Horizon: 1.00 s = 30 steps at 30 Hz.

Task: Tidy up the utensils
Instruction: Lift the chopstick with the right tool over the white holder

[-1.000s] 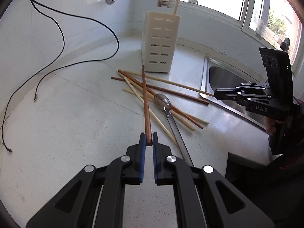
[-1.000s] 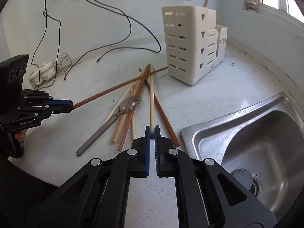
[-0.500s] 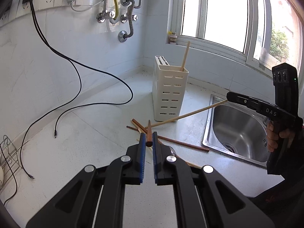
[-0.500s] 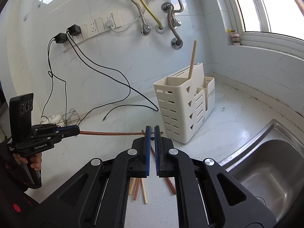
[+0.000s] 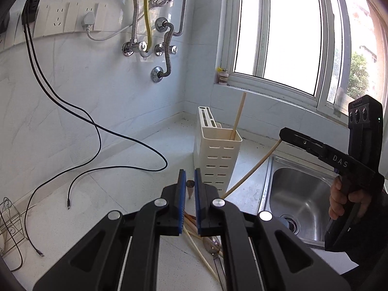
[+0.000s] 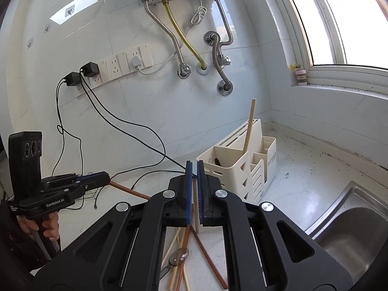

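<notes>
The left gripper (image 5: 190, 189) is clamping one end of a dark brown chopstick (image 5: 189, 188), seen almost end-on between the blue pads; in the right wrist view this stick (image 6: 128, 190) is running from the gripper toward the lower right, roughly level, above the tabletop (image 5: 101, 194). The right gripper (image 6: 194, 189) is clamping a pale chopstick (image 5: 252, 171) by its upper end, its long axis slanting down toward the base of the cream utensil holder (image 6: 242, 167), which is standing near the tabletop's back corner beside the sink (image 6: 351, 230). One pale stick (image 6: 249, 126) is already standing upright in the holder. To do this step well, each held stick probably needs tipping toward vertical, free end down, over an open compartment before release. More chopsticks (image 6: 206, 252) and a spoon (image 6: 179, 254) are lying crossed on the tabletop, below the grippers.
</notes>
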### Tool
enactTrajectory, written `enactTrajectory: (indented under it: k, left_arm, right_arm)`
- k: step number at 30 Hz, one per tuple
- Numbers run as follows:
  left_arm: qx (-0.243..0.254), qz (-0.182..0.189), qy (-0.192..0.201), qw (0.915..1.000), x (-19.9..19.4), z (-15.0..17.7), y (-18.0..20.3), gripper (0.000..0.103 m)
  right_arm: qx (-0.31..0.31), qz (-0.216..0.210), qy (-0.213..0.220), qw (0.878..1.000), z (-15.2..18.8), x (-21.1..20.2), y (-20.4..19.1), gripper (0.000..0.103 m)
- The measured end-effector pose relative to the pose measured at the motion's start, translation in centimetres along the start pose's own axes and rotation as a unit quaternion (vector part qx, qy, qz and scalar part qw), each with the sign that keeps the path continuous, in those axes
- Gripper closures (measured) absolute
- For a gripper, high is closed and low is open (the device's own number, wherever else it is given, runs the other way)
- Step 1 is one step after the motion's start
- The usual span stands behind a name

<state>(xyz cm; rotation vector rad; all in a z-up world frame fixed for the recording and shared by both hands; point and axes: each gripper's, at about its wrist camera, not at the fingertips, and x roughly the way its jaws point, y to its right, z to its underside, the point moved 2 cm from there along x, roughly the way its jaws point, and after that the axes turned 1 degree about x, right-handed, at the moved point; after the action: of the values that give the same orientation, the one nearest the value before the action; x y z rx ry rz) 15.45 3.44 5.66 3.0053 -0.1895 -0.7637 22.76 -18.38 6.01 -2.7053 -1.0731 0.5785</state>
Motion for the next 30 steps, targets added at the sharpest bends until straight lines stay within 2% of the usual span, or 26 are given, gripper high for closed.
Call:
enactTrajectory:
  k: [4,14,19,25,30]
  left_arm:
    - [-0.009,0.006,0.018,0.9998,0.4,-1.4,0.3,0.097]
    - [-0.020,0.020,0.035,0.9990,2.4,-4.6,0.5,0.097]
    - [-0.019,0.031,0.047,0.9983,2.1,-5.7,0.7,0.097]
    - [-0.015,0.046,0.059,0.9971,1.2,-7.4,0.8,0.097]
    - [0.001,0.051,0.092,0.9944,0.1,-9.6,1.4,0.097]
  right_arm:
    - [-0.002,0.010,0.005,1.000,-0.7,0.5,-0.1,0.099]
    - [0.000,0.025,0.025,0.999,-2.0,0.6,0.2,0.099]
    - [-0.001,0.031,0.044,0.999,-3.2,-0.1,0.4,0.100]
    - [-0.014,0.027,0.068,0.997,-5.5,-0.9,0.2,0.100]
    - [-0.035,0.012,0.097,0.995,-8.5,-1.5,-0.7,0.100]
